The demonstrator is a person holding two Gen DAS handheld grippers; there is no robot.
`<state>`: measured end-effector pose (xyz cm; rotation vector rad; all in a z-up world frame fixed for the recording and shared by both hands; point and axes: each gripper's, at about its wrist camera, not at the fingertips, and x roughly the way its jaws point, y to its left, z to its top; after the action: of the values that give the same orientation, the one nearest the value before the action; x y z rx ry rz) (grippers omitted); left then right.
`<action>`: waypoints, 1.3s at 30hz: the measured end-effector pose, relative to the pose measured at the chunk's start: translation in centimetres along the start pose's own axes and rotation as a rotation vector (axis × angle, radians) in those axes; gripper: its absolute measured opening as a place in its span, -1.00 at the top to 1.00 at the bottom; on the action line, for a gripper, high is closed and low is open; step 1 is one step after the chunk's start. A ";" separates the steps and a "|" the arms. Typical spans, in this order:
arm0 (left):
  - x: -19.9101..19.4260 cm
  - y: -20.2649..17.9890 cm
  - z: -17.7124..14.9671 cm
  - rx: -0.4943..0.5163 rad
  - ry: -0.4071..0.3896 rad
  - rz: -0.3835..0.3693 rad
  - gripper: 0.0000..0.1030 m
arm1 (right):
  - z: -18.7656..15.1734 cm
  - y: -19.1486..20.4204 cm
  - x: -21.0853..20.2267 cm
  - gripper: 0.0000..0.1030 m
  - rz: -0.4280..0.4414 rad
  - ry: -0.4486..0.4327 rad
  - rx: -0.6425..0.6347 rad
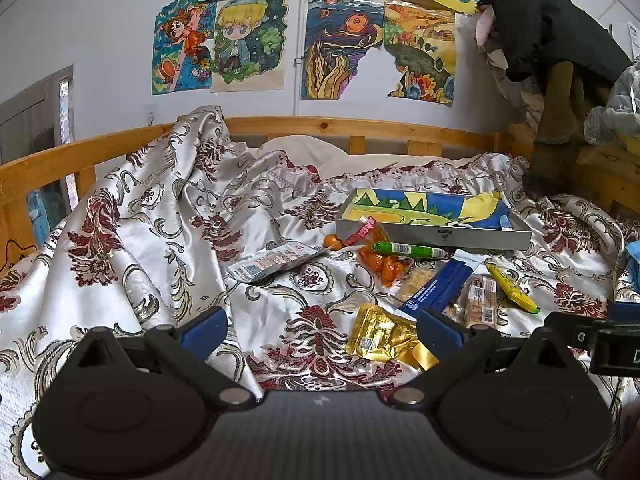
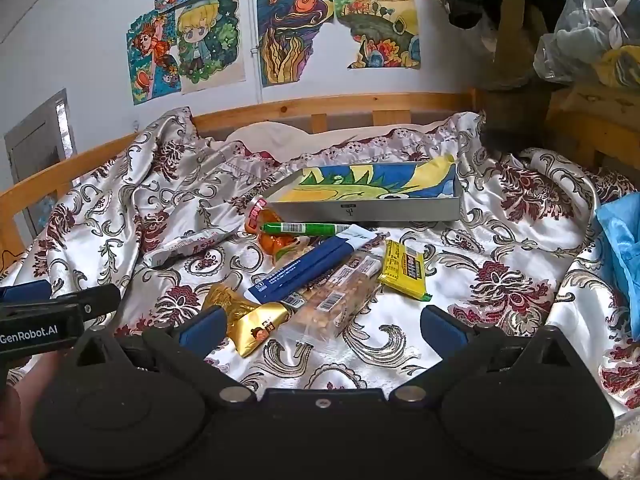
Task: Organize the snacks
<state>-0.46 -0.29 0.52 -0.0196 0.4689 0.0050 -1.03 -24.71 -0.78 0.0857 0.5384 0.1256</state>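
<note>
Snacks [image 2: 320, 276] lie loose on the bed [image 2: 500, 280]: light, crinkly, slippery packets, best pinched at sealed edges. Left tool [image 1: 322, 330] and right tool [image 2: 320, 326] both gape, holding nothing.

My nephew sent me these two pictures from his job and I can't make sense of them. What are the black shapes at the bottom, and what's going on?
Those black shapes are hand-held tongs, one in each of a person's hands, each carrying a wide-angle camera that looks out along its two blue-tipped fingers. One picture comes from the left tongs, the other from the right tongs. Both stand open and hold nothing.

They face a bed with a patterned bedspread. On it lies a shallow grey box lined with a drawing, and in front of it loose snacks: a green stick, a long blue packet, a yellow bar, a gold pouch. The snacks are not yet sorted into the box.
</note>
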 end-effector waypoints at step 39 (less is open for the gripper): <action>-0.1 -0.9 0.0 -0.001 -0.003 -0.010 -0.99 | -0.1 0.3 0.0 -0.99 0.007 0.005 -0.015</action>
<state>-0.52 -1.16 0.58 -0.0224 0.4661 -0.0043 -1.11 -24.38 -0.83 0.0723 0.5426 0.1363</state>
